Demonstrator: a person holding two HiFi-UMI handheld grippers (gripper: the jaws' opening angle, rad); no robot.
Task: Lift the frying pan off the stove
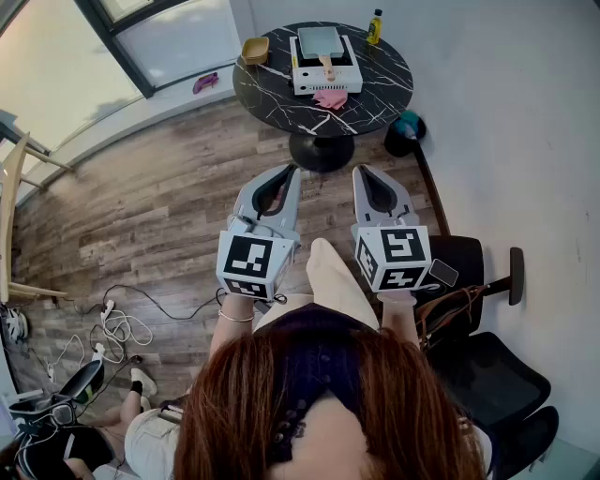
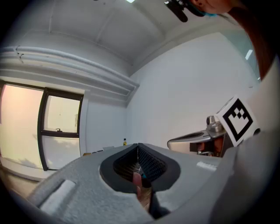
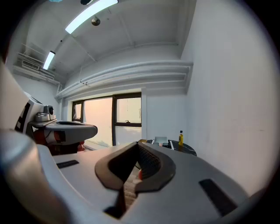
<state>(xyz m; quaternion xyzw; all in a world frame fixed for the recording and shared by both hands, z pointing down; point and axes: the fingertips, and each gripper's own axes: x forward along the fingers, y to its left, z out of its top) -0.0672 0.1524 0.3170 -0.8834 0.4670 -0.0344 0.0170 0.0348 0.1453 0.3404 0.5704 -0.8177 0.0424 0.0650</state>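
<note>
**A:** Across the room, on the round table (image 1: 272, 89), see the pan (image 1: 320, 40)?

**B:** Yes. Sits flat on the white stove (image 1: 326, 82), with its wooden handle toward the table's near rim. Untouched, not yet lifted.

**A:** Anything beside the stove?

**B:** Pink cloth (image 1: 330, 98) just in front. Yellow bottle (image 1: 375, 26) behind to the right, tan bowl (image 1: 254, 50) behind to the left.

**A:** And the left gripper (image 1: 286, 171)?

**B:** Hangs level, low in the head view, well apart from the table. Pressed together at the tips, pinching nothing.

**A:** Same with the right gripper (image 1: 364, 171)?

**B:** Same. Floats just beside the left, tips meeting, empty. Points toward the table, like its neighbour.
</note>
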